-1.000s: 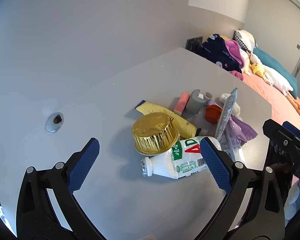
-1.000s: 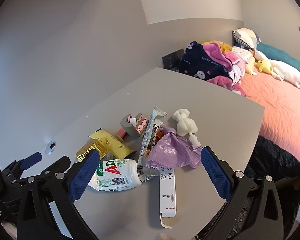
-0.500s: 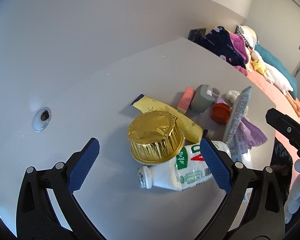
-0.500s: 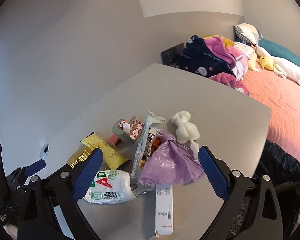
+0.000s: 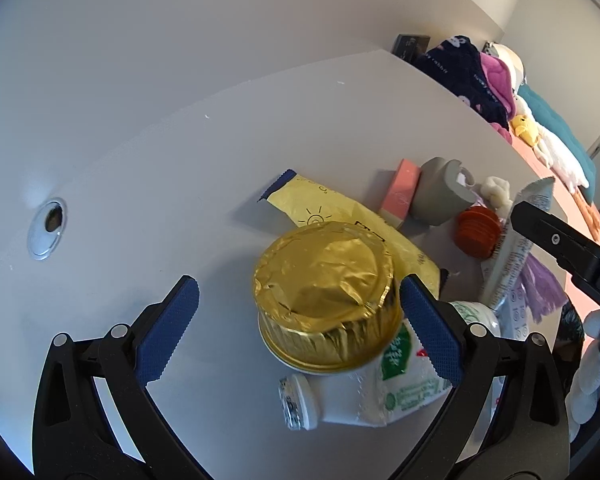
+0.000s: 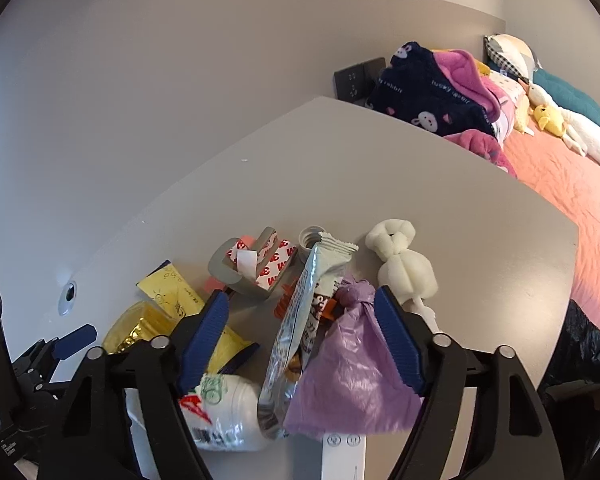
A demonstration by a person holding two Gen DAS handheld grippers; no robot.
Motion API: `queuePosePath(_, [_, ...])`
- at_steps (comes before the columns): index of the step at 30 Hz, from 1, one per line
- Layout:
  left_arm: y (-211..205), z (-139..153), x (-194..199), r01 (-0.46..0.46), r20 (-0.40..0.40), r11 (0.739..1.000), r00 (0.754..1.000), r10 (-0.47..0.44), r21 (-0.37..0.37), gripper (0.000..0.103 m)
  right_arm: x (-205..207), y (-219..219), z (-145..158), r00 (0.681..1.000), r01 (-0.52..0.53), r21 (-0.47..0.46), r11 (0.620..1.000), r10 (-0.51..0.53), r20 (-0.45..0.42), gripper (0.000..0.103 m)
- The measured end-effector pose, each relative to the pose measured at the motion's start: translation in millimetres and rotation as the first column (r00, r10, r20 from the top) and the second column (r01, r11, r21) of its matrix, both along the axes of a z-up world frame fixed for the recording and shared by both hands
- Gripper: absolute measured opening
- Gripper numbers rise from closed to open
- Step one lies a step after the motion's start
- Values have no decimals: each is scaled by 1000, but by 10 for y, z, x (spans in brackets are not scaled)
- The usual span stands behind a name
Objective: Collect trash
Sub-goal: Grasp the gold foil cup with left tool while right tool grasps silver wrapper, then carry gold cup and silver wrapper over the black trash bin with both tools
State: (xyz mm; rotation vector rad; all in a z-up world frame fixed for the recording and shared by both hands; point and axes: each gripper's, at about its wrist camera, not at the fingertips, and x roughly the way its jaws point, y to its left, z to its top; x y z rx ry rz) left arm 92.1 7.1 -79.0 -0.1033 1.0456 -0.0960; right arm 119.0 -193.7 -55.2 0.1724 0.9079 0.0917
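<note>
Trash pile (image 6: 291,340) sat near on the grey table (image 5: 219,152); my left gripper (image 5: 295,332) gaped wide around the upside-down gold foil cup (image 5: 326,296), my right gripper (image 6: 300,336) spread over the crumpled purple plastic bag (image 6: 352,376), ready to grab.

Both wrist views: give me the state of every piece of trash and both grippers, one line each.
Left gripper: open, around the foil cup.
Right gripper: open, over the pile.
Foil cup: upside down, leaning on the bottle.
White bottle: lying down, uncapped.
Purple bag: knotted shut.
Snack wrapper: torn open.
</note>
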Motion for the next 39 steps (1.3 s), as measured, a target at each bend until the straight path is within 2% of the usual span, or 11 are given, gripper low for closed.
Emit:
queuePosePath(2, [15, -50, 18, 4, -12, 1000, 1000, -4, -8, 97, 40, 21, -47, 1000, -9, -7, 1000, 9, -13, 66])
queuePosePath(5, [49, -100, 26, 0, -22, 1000, 1000, -1, -31, 97, 89, 44, -110, 999, -28, -3, 1000, 27, -35, 49])
queuePosePath(6, [65, -103, 25, -5, -19, 999, 1000, 4, -37, 96, 94, 55, -120, 999, -37, -1, 999, 37, -37, 38])
queuePosePath(7, [83, -100, 19, -9, -12, 999, 1000, 9, -43, 91, 93, 63, -125, 998, -45, 4, 999, 45, -36, 27])
queuePosePath(10, [120, -69, 13, -13, 10, 998, 1000, 14, -58, 73, 90, 65, -114, 998, -53, 26, 998, 54, -27, 16])
queuePosePath(15, [179, 15, -30, -31, 48, 999, 998, 33, -41, 73, 50, 78, -18, 998, -66, 58, 996, 66, 8, 12])
queuePosePath(24, [195, 438, -144, -36, 140, 999, 989, 39, -19, 73, -90, 35, 392, 992, -88, 125, 988, 75, 106, 12])
queuePosePath(31, [30, 705, -236, -10, 197, 1000, 980, 11, -5, 73, -295, -78, 656, 984, -86, 137, 987, 63, 165, 12])
queuePosePath(39, [-292, 896, -318, 58, 233, 998, 971, -55, -6, 73, -576, -346, 790, 981, -50, 137, 989, 23, 194, 12])
